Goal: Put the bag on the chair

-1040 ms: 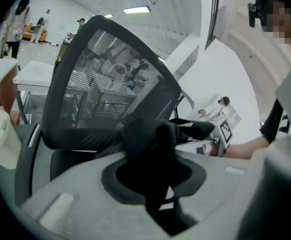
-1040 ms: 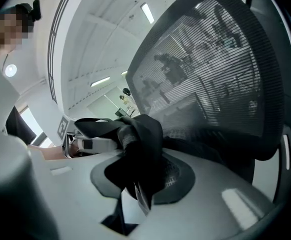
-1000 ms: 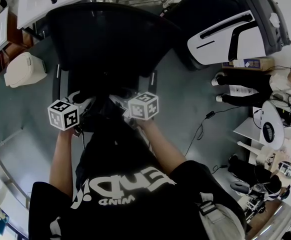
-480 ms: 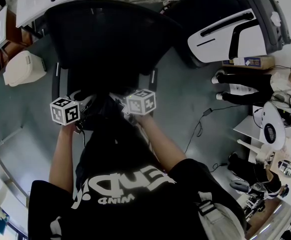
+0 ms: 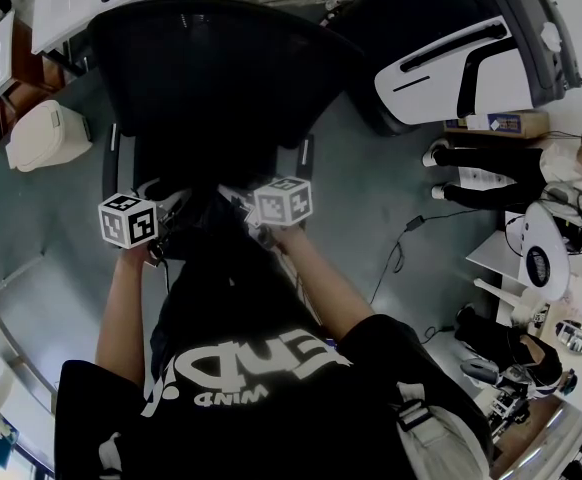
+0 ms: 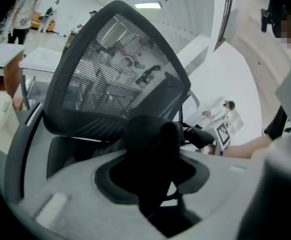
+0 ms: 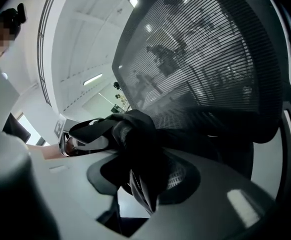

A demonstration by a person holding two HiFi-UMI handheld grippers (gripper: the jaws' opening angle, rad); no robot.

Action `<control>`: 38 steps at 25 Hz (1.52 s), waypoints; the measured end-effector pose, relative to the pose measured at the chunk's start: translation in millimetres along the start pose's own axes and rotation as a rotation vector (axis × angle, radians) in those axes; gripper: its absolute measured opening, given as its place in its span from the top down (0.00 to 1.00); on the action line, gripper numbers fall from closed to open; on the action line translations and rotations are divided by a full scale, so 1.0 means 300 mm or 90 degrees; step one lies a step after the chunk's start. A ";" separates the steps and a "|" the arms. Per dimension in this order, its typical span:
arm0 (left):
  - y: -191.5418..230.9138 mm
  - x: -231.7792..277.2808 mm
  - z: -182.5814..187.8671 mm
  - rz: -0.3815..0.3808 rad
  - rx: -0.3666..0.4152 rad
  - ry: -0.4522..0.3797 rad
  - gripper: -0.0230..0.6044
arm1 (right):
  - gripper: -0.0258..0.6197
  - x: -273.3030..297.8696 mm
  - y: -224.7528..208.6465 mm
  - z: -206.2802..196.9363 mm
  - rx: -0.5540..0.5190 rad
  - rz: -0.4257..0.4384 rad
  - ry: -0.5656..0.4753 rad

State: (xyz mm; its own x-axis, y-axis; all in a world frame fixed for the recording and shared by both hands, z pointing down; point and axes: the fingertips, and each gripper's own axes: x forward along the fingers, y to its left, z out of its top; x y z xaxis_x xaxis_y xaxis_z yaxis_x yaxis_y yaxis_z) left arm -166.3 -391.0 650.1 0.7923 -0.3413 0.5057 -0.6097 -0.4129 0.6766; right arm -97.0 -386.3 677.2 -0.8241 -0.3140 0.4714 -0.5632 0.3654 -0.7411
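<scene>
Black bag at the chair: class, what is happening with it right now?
A person works the black bag with two handheld grippers, low in front of the mesh chair. Bag fabric stands between the jaws of the left gripper and the right gripper; both pairs have just been opening, so a release seems under way.

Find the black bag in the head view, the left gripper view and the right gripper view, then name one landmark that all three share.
Head view: the bag sits left of centre, just below the chair back.
Left gripper view: the bag is at centre, in the lower half.
Right gripper view: the bag is just left of centre, in the lower half.
Shared landmark: the chair back, behind the bag in both gripper views.
</scene>
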 end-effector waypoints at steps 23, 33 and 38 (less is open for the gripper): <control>-0.022 -0.114 -0.046 0.080 -0.005 -0.075 0.24 | 0.49 -0.080 0.087 -0.022 -0.039 0.035 0.003; -0.086 -0.186 -0.084 0.095 -0.001 -0.100 0.24 | 0.49 -0.153 0.142 -0.059 -0.052 0.036 -0.011; -0.127 -0.239 -0.106 0.108 -0.002 -0.126 0.24 | 0.49 -0.205 0.168 -0.085 -0.048 0.042 -0.025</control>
State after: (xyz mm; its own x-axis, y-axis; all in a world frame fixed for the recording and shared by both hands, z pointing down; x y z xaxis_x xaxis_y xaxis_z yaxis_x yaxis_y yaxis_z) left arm -199.2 -323.9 605.0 0.6583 -0.5645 0.4980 -0.7337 -0.3333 0.5921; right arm -76.1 -326.3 622.9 -0.8572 -0.3207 0.4031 -0.5123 0.4502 -0.7314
